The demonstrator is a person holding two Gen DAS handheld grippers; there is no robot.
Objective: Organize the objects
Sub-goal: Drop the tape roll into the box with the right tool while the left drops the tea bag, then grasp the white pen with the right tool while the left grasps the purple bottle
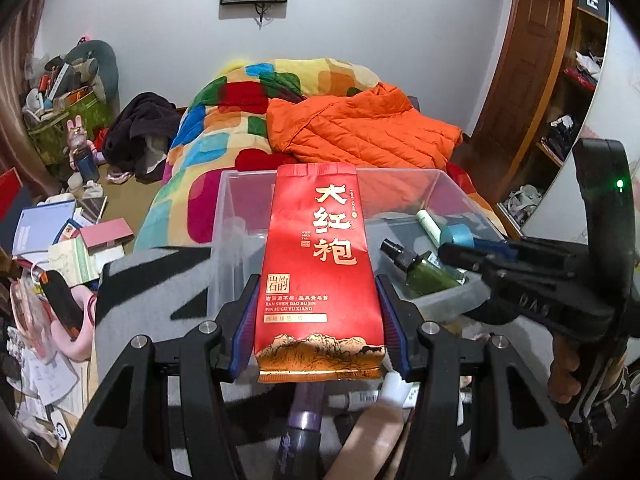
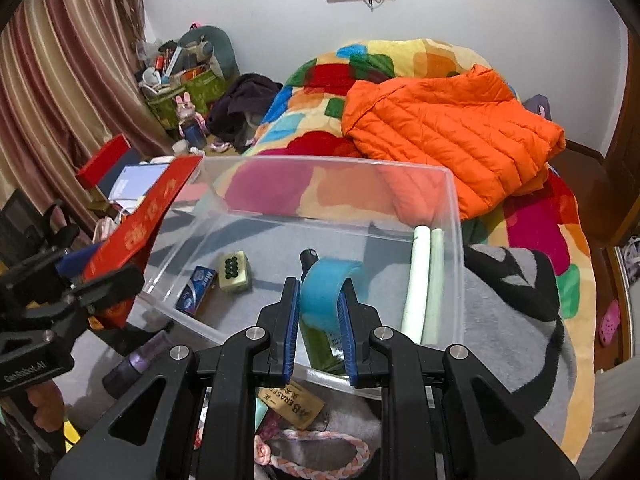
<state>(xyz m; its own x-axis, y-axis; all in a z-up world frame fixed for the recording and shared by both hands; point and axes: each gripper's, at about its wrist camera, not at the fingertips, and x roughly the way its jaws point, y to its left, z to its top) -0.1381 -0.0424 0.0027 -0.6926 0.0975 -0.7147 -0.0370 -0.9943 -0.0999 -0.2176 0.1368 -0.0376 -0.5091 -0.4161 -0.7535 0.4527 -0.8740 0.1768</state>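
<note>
Left gripper point(image 1: 318, 320): blue-padded fingers clamped on both long edges of the red tea packet point(image 1: 316, 276), near its lower end.
Red tea packet: upright between the pads, gold lettering toward the lens, its top edge against the near rim of the clear plastic bin point(image 1: 240, 208) — whether it is over the bin or just short of it cannot be told from the left wrist view; seen from the right wrist, it slants at the bin's left wall point(image 2: 140, 232).
Right gripper point(image 2: 318, 328): pads closed on the blue tape roll point(image 2: 326, 292), one on each flat side, low inside the bin by its near wall.
Clear plastic bin point(image 2: 452, 240): sits on a grey and black cloth point(image 2: 512, 300) spread over the bed.
Bin contents: green spray bottle point(image 2: 320, 348) (lying under the tape roll), two pale tubes point(image 2: 424, 280) along the right wall, a small blue box point(image 2: 196, 288) and a tan block point(image 2: 235, 271) at the left.
Behind the bin: orange jacket point(image 2: 452, 128) on a patchwork blanket point(image 2: 320, 92).
</note>
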